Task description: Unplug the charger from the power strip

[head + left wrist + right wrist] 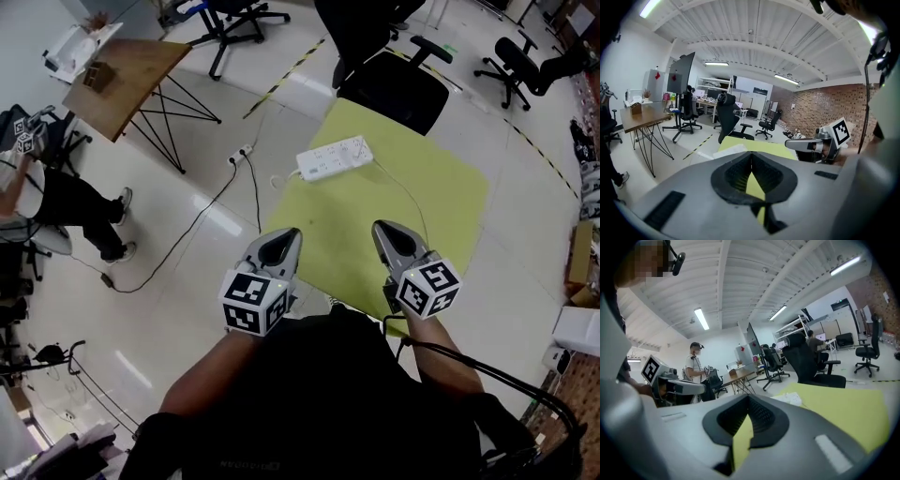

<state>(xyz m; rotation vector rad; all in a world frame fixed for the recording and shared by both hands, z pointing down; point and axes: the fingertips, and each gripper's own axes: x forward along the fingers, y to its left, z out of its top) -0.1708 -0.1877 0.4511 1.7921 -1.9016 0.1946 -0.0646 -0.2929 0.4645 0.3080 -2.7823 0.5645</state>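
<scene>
The person wears a black short-sleeved shirt (319,403). The left gripper (284,236) and right gripper (385,231) are alike: a smooth grey shell, 2 black ribbed fingers (776,174) and a cube (253,302) with black-and-white square markers. A thin black cable (487,370) runs along the right arm.

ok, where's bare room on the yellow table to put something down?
Free: right half of the table, beyond the white cable; also the middle, between the power strip and the left gripper and right gripper. Crowded: far left corner, strip and cable.
</scene>
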